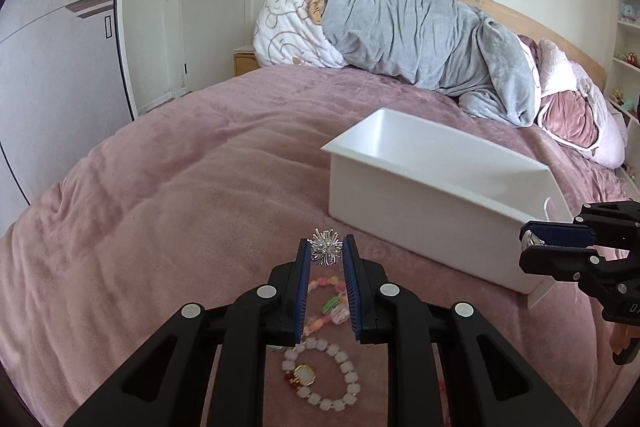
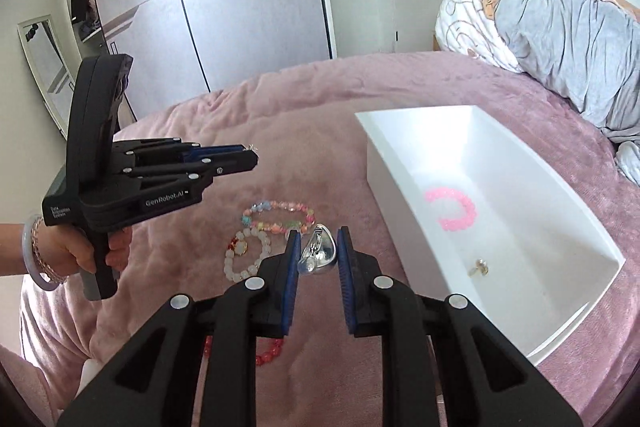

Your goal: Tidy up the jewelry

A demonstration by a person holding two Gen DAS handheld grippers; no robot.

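My left gripper point(image 1: 326, 253) is shut on a spiky silver brooch point(image 1: 325, 251) and holds it above the pink bed cover. It also shows in the right wrist view point(image 2: 244, 153). My right gripper point(image 2: 318, 249) is shut on a shiny silver clip earring point(image 2: 318, 255), left of the white box point(image 2: 376, 163). The box holds a pink bead bracelet point(image 2: 454, 207) and a small gold earring point(image 2: 479, 267). On the cover lie a pastel bead bracelet point(image 2: 280, 215), a white bead bracelet point(image 1: 324, 375) with a red-gold charm, and a red bead bracelet point(image 2: 268, 349).
The pink bed cover point(image 1: 180, 167) fills the foreground. Rolled grey and white blankets point(image 1: 420, 39) lie at the bed's head. A wardrobe point(image 2: 240, 7) and a door point(image 1: 216, 7) stand behind. A hand with bracelets point(image 2: 60, 255) holds the left gripper.
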